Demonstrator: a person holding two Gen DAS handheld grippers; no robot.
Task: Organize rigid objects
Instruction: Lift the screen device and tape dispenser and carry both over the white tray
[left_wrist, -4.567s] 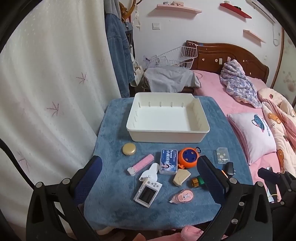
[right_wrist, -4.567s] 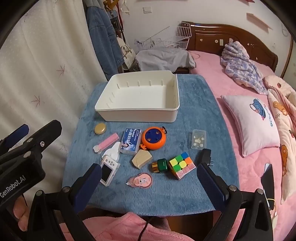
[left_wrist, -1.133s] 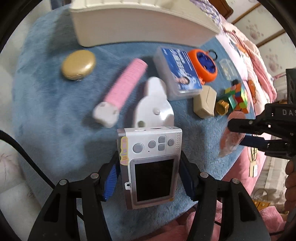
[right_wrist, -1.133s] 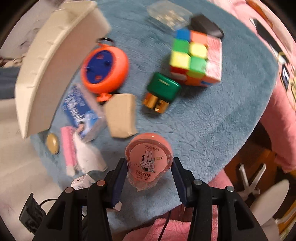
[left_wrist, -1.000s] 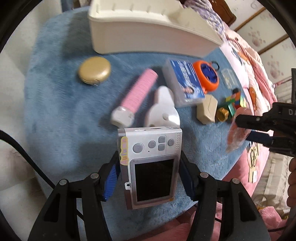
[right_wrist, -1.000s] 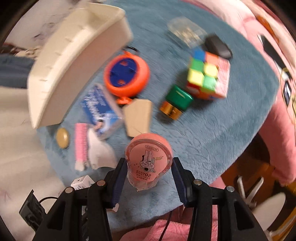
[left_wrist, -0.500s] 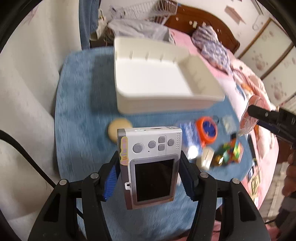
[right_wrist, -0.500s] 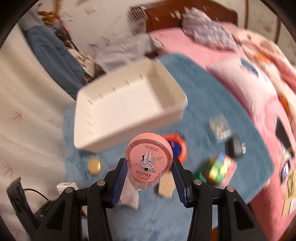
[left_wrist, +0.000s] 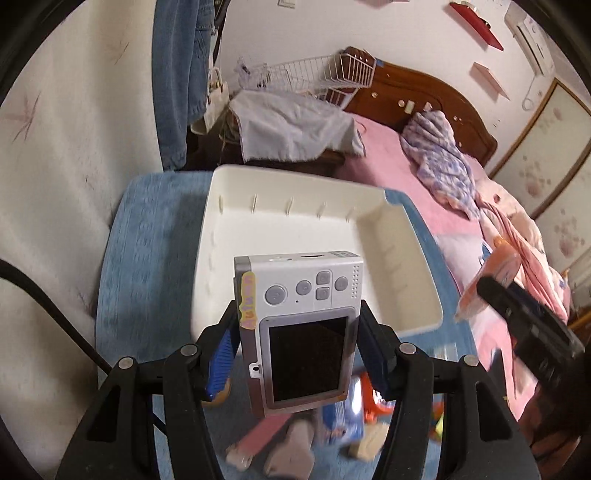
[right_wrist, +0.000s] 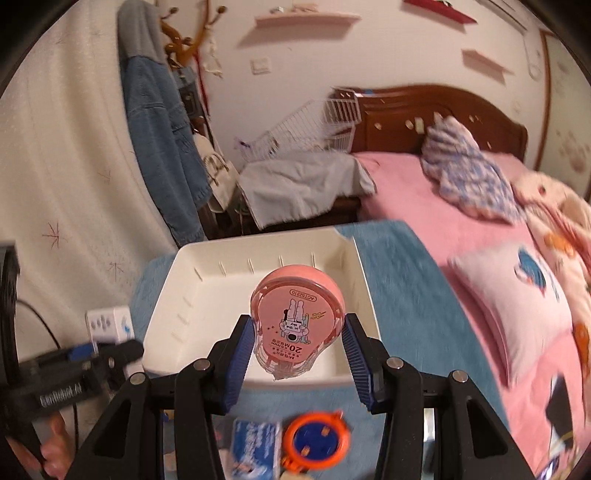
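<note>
My left gripper (left_wrist: 297, 350) is shut on a small white digital camera (left_wrist: 299, 325), held above the near edge of the white bin (left_wrist: 236, 206). My right gripper (right_wrist: 297, 350) is shut on a pink tape dispenser (right_wrist: 297, 317) with a rabbit label, raised in front of the same white bin (right_wrist: 358, 280). The bin's inside looks bare. In the left wrist view the right gripper (left_wrist: 517, 306) shows at the right edge with the pink dispenser (left_wrist: 491, 284). The left gripper (right_wrist: 92, 362) and the camera (right_wrist: 107, 325) appear at the lower left of the right wrist view.
Blue cloth (left_wrist: 147, 243) covers the table. Below the grippers lie an orange round reel (right_wrist: 314, 443), a blue-labelled box (right_wrist: 255, 439), a pink stick (left_wrist: 266, 432) and other small items, blurred. A pink bed (right_wrist: 424, 206) and pillow (right_wrist: 517, 302) stand on the right, a curtain (left_wrist: 48, 184) on the left.
Both grippers have risen from the cloth and tilted up, carrying the camera and the tape dispenser toward the bin. The bin now fills the middle of both views.
</note>
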